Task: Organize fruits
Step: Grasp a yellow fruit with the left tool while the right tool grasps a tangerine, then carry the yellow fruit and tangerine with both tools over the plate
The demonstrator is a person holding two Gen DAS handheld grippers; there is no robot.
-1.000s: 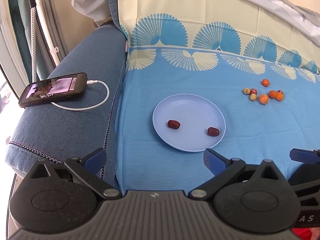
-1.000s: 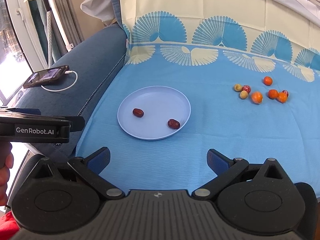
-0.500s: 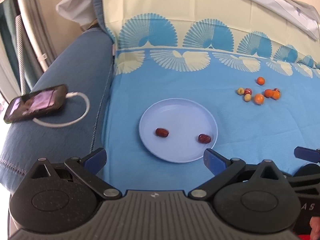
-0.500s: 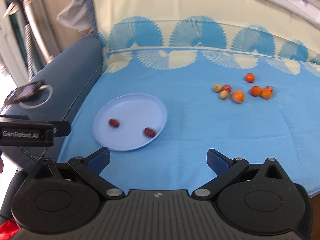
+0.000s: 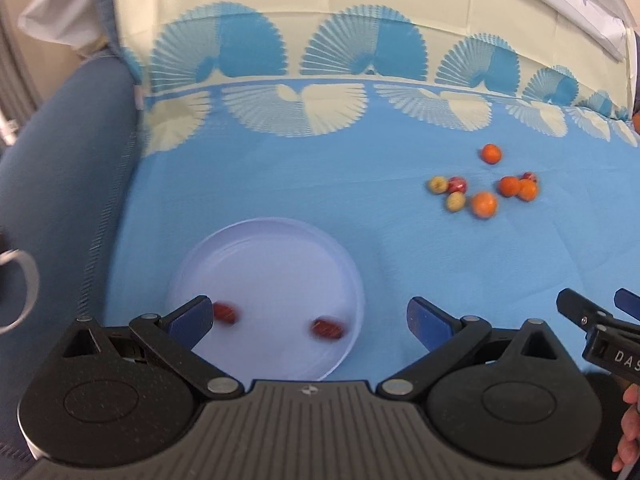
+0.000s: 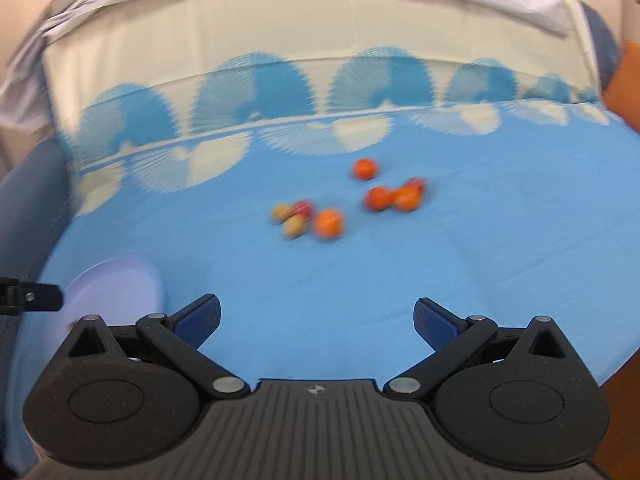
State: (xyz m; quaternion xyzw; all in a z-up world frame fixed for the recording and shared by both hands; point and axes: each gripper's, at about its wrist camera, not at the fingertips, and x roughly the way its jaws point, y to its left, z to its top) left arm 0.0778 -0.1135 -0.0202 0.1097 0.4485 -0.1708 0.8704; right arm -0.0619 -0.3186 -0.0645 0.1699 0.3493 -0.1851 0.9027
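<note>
Fruit pile targeted, nothing gripped yet.
Both the left gripper (image 5: 310,316) and right gripper (image 6: 318,320) are spread, empty; loose fruits (image 6: 328,222) sit mid-sheet, plate (image 5: 276,256) near left edge. One fruit should be singled out.

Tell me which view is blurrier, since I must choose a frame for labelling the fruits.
Right wrist view: heavy motion smear, fruits streaked, plate a pale blur. Left wrist view: sharper, loose fruits distinct, though the two red ones on the plate smear.

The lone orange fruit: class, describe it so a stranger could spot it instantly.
Start at the blue patterned cloth and find the cluster of small fruits beyond the round pale-blue plate. The small round orange fruit sits apart behind the cluster, touching nothing.
</note>
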